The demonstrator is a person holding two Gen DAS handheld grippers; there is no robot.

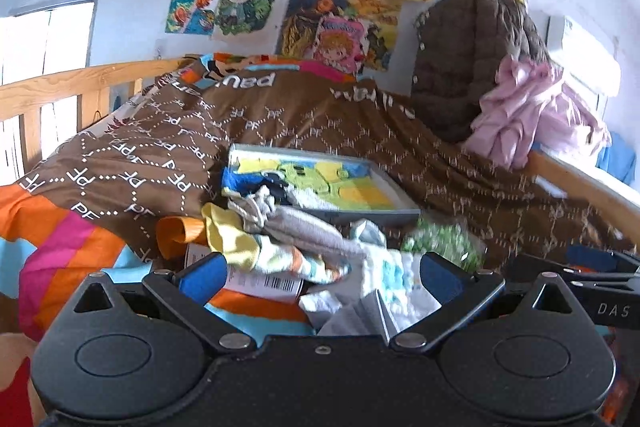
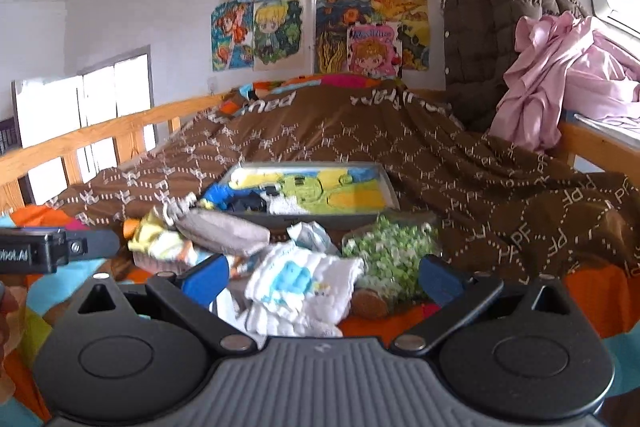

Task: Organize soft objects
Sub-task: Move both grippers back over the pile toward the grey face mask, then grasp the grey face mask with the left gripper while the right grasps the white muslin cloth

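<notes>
A heap of small soft items lies on the bed in front of a grey tray [image 1: 400, 213] [image 2: 332, 219] that holds a colourful mat and some folded cloths. The heap has a grey pouch [image 1: 304, 227] [image 2: 224, 227], a yellow cloth [image 1: 232, 243] [image 2: 156, 241], a white cloth with a blue print [image 1: 394, 277] [image 2: 304, 281] and a green-and-white bundle [image 1: 444, 239] [image 2: 392, 251]. My left gripper [image 1: 320, 277] is open over the yellow and white cloths. My right gripper [image 2: 322, 277] is open around the white printed cloth, holding nothing.
A brown patterned duvet [image 1: 180, 131] [image 2: 500, 187] covers the bed beyond the tray. A wooden rail [image 1: 60, 87] [image 2: 100, 131] runs along the left. A brown quilted jacket [image 1: 472, 59] [image 2: 492, 27] and pink cloth [image 1: 528, 111] [image 2: 560, 67] hang at the right.
</notes>
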